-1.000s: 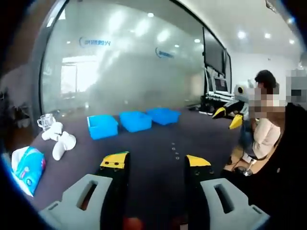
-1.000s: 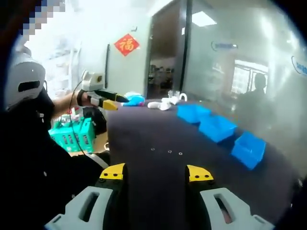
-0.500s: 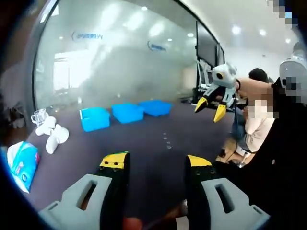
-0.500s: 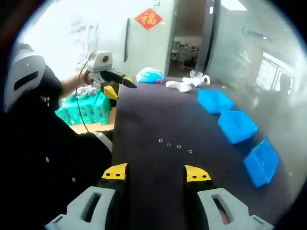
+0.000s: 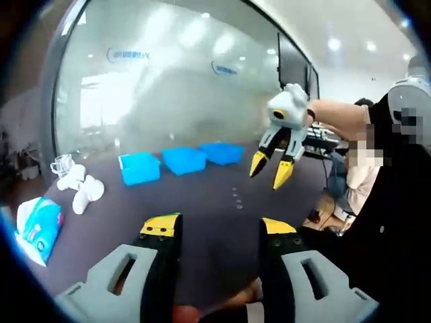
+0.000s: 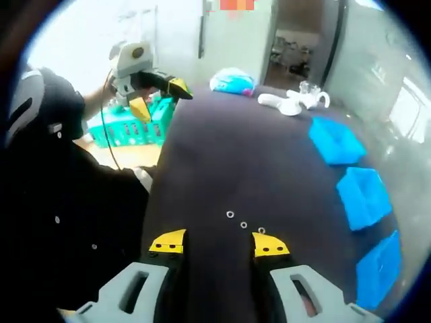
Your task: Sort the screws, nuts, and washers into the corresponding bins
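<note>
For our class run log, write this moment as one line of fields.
stage: before first pick | right gripper: open, above small parts | left gripper: open, empty | bins: three, blue, along far edge of table

On the frosted glass wall (image 5: 175, 87) two blue logo marks stand — one at far left (image 5: 132, 55), one further right (image 5: 224, 68) — both too blurred to read. In the right gripper view a red sign (image 6: 236, 5) sits on the far wall, cut off, its character unreadable.
</note>
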